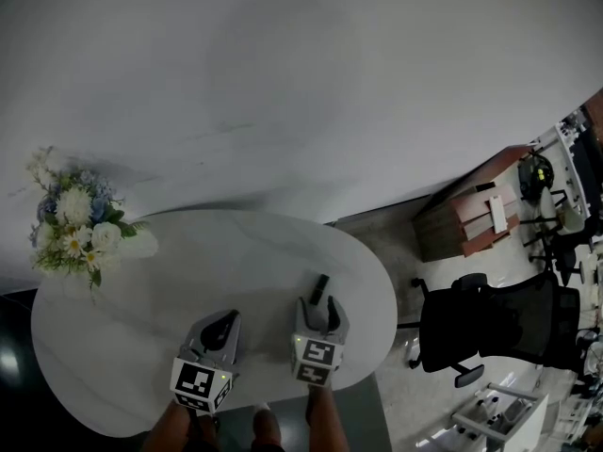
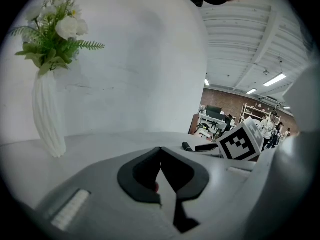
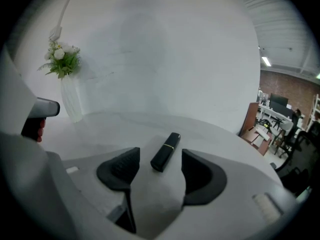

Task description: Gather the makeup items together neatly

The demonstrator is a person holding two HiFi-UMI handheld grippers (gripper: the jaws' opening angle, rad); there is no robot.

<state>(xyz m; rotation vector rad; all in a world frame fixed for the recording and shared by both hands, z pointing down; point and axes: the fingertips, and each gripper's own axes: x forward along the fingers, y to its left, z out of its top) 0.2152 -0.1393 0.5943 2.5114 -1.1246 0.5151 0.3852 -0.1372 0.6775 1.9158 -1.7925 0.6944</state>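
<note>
Lipstick [image 3: 166,150] lies untouched on the table [image 1: 236,252] between the right gripper's [image 3: 160,158] open jaws; the left gripper's [image 2: 160,153] jaws are closed.

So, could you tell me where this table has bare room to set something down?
Bare: the middle and far side of the table, between the vase of flowers at left and the black lipstick tube. Crowded: the near edge, with the left gripper shut on a red-tipped item and the right gripper, open jaws flanking the tube.
</note>
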